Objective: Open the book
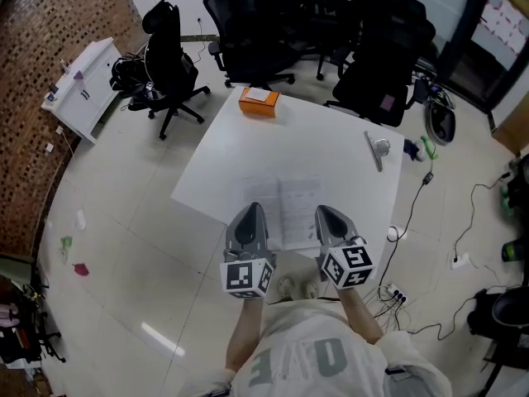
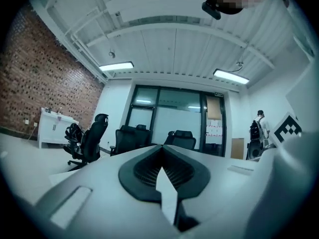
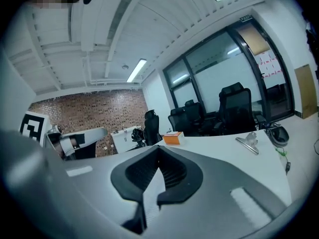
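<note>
White book (image 1: 285, 197) lies open, flat, at worktop (image 1: 331, 131) near edge. Above it, left gripper (image 1: 250, 208) and right gripper (image 1: 324, 210): jaws closed, nothing gripped. Open surface extends to orange box (image 1: 259, 100).

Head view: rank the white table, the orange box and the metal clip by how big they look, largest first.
1. white table, by far the largest.
2. orange box.
3. metal clip, about as long as the box but much slimmer, so it covers less of the picture.
</note>
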The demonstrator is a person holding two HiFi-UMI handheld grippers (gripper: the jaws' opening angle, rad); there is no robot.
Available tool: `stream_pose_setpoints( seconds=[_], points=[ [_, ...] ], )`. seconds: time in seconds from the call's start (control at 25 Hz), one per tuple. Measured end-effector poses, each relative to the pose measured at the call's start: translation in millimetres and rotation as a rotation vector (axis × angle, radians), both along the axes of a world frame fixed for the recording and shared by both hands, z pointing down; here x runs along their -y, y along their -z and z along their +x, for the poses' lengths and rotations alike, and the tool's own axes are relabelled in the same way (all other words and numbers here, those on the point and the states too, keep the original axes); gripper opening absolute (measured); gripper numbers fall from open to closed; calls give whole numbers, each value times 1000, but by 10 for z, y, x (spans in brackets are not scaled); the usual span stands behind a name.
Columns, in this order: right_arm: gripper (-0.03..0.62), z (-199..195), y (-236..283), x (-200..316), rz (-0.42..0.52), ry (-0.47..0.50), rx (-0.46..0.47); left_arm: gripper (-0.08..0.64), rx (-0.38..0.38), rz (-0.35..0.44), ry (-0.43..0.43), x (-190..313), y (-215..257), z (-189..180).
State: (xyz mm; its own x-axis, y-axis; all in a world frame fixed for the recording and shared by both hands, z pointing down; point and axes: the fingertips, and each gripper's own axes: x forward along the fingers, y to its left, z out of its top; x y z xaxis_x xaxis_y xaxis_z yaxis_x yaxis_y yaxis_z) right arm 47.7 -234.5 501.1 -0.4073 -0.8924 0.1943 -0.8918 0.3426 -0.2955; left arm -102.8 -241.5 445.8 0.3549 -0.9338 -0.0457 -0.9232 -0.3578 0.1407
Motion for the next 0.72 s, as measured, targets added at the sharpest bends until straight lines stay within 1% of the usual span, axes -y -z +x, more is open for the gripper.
stream_pose_setpoints(
  seconds=[0.16,0.28,0.36,0.48,0.56,0.64,0.72],
  points=[
    [4,0,278,-53,74,-2,-3,18,4,30,-42,-80,90,97],
    [3,36,375,-68,96,-21,6,18,-14,26,-60,-90,77,72],
    [4,50,379,-96,92,-39,18,18,-21,24,-66,-105,74,16],
    [3,73,301,-274,52,-69,39,18,-26,6,-73,-206,9,-54],
    [3,47,242,-414,35,-77,42,18,-48,-5,-65,-276,-33,-133],
    [3,-10,221,-494,40,-68,42,18,-79,2,-48,-314,-8,-233],
    [3,-53,243,-563,51,-53,47,18,-94,25,-30,-394,68,-305]
  ],
)
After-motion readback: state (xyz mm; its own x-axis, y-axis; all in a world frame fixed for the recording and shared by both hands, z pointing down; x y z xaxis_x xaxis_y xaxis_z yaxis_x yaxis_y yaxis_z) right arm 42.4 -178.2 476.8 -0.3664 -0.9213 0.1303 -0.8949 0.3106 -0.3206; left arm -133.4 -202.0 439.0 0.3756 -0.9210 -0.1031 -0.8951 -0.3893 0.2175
